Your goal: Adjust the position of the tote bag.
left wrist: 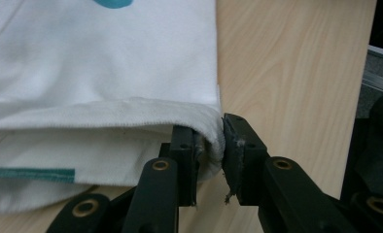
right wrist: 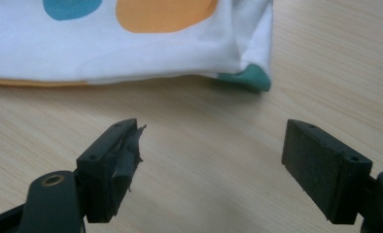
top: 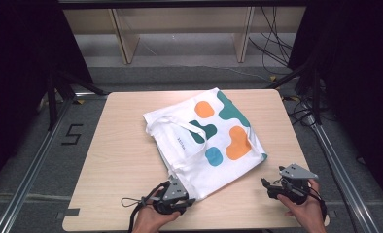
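1. Tote bag (top: 214, 141): soft white woven cloth printed with rounded orange, teal and blue blobs, lying flat and skewed mid-table (top: 121, 160).
2. Left gripper (top: 172, 198): at the bag's near corner; hard black pads pinch the hemmed cloth (left wrist: 210, 141), a detail the left gripper view resolves.
3. Right gripper (top: 277, 187): jaws spread wide and empty, near the bag's teal-tipped corner (right wrist: 250, 77).

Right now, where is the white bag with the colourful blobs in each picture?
High view: the tote bag lies mid-table, slanted.
Left gripper view: it covers the upper left, its corner pinched in the left tool.
Right gripper view: it runs along the top edge.
Shared landmark: the blue blob.
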Available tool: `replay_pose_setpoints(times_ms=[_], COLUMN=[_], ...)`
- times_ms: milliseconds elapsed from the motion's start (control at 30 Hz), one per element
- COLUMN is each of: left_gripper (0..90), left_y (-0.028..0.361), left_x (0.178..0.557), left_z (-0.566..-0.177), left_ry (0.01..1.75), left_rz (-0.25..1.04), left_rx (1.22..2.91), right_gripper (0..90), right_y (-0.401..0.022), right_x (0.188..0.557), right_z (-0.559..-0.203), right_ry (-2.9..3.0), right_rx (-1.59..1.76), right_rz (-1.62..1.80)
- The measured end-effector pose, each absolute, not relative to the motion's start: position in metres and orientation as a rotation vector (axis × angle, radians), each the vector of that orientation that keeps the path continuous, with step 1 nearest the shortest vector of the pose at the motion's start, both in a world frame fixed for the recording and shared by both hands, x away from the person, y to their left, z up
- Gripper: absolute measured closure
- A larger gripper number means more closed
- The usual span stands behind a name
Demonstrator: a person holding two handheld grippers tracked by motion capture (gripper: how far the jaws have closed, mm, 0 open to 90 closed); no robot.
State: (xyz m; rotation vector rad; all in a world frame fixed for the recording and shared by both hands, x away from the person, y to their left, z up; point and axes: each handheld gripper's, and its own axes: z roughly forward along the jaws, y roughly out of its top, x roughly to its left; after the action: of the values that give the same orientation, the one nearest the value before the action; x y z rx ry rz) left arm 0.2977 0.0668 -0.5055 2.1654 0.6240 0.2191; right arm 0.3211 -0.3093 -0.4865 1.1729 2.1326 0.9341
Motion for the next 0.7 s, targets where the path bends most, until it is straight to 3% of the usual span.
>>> replay_pose_setpoints(times_ms=[333, 400, 533, 700], left_gripper=[72.5, 67.3, 47.8, 40.3], left_y=[0.008, 0.004, 0.018, 0.054], left_x=[0.295, 0.294, 0.288, 0.286], left_z=[-0.515, -0.515, -0.502, -0.488], left_ry=[0.501, 0.486, 0.500, 0.594], left_rz=[0.175, 0.157, 0.145, 0.171], left_rx=[2.165, 2.158, 2.115, 2.019], right_gripper=[23.0, 23.1, 23.2, 19.0], right_y=[-0.309, -0.309, -0.308, -0.295], right_x=[0.321, 0.321, 0.320, 0.315], right_z=[-0.486, -0.486, -0.486, -0.484], right_ry=[2.138, 2.137, 2.144, 2.186], right_rx=[1.172, 1.165, 1.170, 1.178], right_rz=[0.943, 0.946, 0.943, 1.054])
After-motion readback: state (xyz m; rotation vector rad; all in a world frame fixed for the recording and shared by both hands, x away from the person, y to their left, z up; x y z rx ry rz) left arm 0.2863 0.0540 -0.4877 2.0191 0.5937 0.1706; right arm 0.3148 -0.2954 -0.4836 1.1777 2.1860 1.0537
